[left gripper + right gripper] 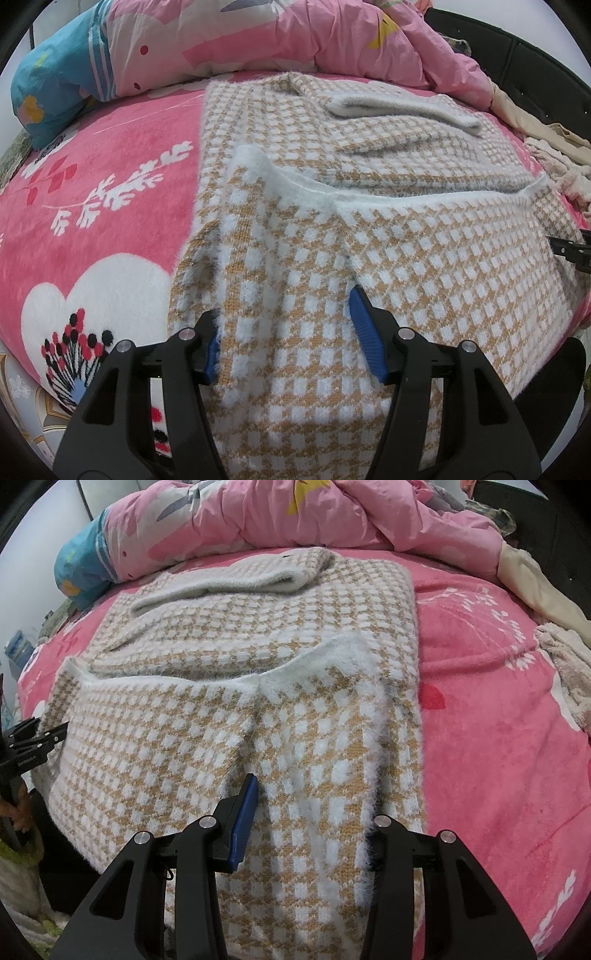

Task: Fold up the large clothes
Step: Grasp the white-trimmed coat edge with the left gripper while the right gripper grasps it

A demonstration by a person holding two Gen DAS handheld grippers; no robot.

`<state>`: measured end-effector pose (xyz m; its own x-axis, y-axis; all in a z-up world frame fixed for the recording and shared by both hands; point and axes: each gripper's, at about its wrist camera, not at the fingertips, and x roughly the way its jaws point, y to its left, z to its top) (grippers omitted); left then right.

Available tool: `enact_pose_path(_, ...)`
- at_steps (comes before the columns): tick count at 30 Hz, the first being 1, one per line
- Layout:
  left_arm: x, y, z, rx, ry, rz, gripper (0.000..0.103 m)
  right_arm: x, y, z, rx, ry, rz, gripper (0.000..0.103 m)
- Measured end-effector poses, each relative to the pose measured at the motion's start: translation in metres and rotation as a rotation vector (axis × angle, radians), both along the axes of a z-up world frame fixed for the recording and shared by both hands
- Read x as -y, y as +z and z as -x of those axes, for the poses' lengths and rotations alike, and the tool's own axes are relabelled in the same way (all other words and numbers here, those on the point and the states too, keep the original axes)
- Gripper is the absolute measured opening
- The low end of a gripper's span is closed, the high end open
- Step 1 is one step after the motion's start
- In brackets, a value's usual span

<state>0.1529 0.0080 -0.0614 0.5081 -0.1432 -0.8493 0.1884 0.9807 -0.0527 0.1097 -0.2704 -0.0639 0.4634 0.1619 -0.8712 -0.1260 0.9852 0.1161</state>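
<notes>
Meanwhile, both grippers, left (284, 332) and right (314, 819), had their fingers spread wide, the checked knit sweater (369, 240) bunched between them on the pink bed blanket (110, 206), neither pair clamping it.

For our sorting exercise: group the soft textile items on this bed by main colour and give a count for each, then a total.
Tan-and-white checked: 1, the fuzzy knit sweater
Pink: 2, the plush pink floral blanket and the crumpled pink quilt
Cream or beige: 2, the beige cloth and the cream fleecy cloth
Total: 5
</notes>
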Motion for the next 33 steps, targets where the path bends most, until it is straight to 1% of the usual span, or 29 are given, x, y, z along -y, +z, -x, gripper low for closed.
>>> enact_pose_path(2,-0.004,0.002,0.002,0.017,0.007,0.021,0.056,0.001,0.003,0.004,0.014,-0.015,0.009,0.029)
enact_pose_path(3,-0.007,0.002,0.004,0.025,0.009,0.034,0.055,0.003,0.005,0.006,0.025,-0.023,0.017,0.026)
enact_pose_path(4,-0.010,0.004,0.006,0.039,0.013,0.050,0.052,0.004,0.007,0.009,0.035,-0.029,0.018,0.020)
enact_pose_path(5,-0.011,0.005,0.009,0.049,0.016,0.058,0.047,0.006,0.010,0.012,0.044,-0.035,0.016,0.015)
enact_pose_path(6,-0.015,0.007,0.012,0.063,0.021,0.067,0.044,0.008,0.014,0.017,0.057,-0.041,0.007,0.013)
enact_pose_path(7,-0.018,0.010,0.014,0.078,0.024,0.075,0.038,0.011,0.018,0.022,0.070,-0.048,-0.002,0.011)
enact_pose_path(8,-0.020,0.012,0.017,0.090,0.025,0.083,0.030,0.014,0.022,0.026,0.083,-0.055,-0.011,0.010)
enact_pose_path(9,-0.021,0.015,0.020,0.101,0.026,0.084,0.025,0.018,0.026,0.029,0.096,-0.060,-0.019,0.010)
enact_pose_path(10,-0.024,0.019,0.023,0.119,0.025,0.080,0.018,0.020,0.030,0.033,0.108,-0.066,-0.027,0.009)
enact_pose_path(11,-0.024,0.021,0.026,0.131,0.023,0.079,0.013,0.024,0.034,0.037,0.121,-0.071,-0.038,0.009)
enact_pose_path(16,-0.029,0.048,0.045,0.220,0.005,0.117,0.008,0.029,0.053,0.051,0.182,-0.083,-0.057,0.008)
enact_pose_path(22,-0.030,0.085,0.063,0.342,-0.007,0.150,0.007,0.019,0.076,0.061,0.257,-0.096,-0.061,0.008)
enact_pose_path(23,-0.031,0.092,0.064,0.361,-0.007,0.158,0.007,0.023,0.080,0.061,0.269,-0.097,-0.063,0.008)
enact_pose_path(25,-0.032,0.100,0.063,0.380,-0.004,0.171,0.007,0.014,0.084,0.062,0.284,-0.101,-0.057,0.008)
enact_pose_path(26,-0.032,0.102,0.061,0.385,-0.001,0.172,0.007,0.017,0.086,0.060,0.291,-0.102,-0.055,0.008)
enact_pose_path(33,-0.034,0.105,0.040,0.406,0.020,0.177,0.007,0.019,0.093,0.043,0.324,-0.107,-0.056,0.008)
